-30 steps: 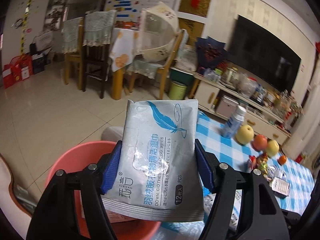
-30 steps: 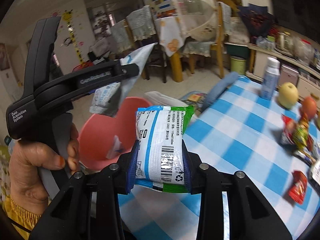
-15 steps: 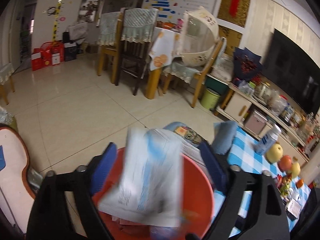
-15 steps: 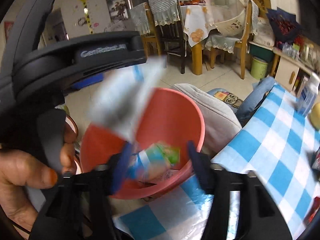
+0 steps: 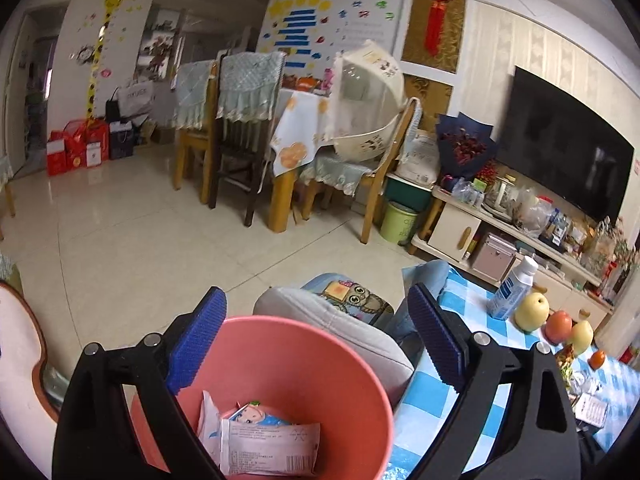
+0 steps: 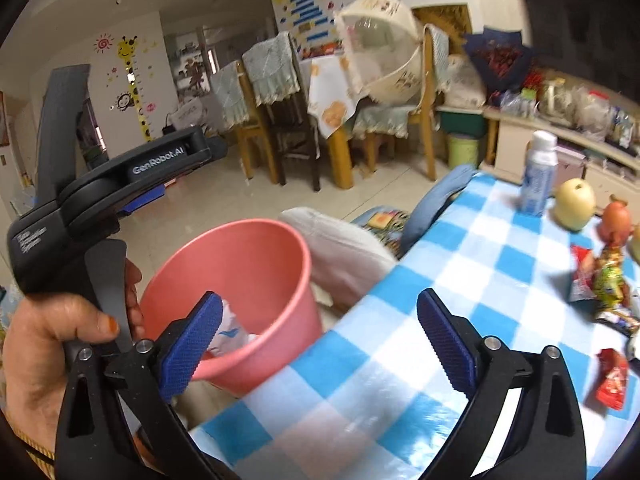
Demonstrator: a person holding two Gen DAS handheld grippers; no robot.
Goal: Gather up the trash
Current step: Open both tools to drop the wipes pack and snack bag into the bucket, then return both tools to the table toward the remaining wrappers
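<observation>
A pink bin (image 5: 316,364) stands on the floor beside the blue-checked table (image 6: 432,264). Several packets (image 5: 264,440) lie in the bin's bottom, among them the white wipes pack (image 6: 230,332). My left gripper (image 5: 316,344) is open and empty above the bin. My right gripper (image 6: 320,344) is open and empty over the table's edge, beside the bin (image 6: 240,264). The left gripper's body (image 6: 120,184) shows in the right wrist view, held in a hand. A red wrapper (image 6: 612,376) and colourful wrappers (image 6: 608,284) lie on the table at right.
A white bottle (image 6: 538,172), a pear (image 6: 576,204) and other fruit (image 5: 558,326) stand at the table's far side. A grey cushion (image 5: 344,328) and a stool sit behind the bin. Chairs and a dining table (image 5: 248,152) stand across the tiled floor.
Both grippers opened over the bin. The wipes pack dropped from the left and the green-edged packet from the right; both now lie in the bin.
</observation>
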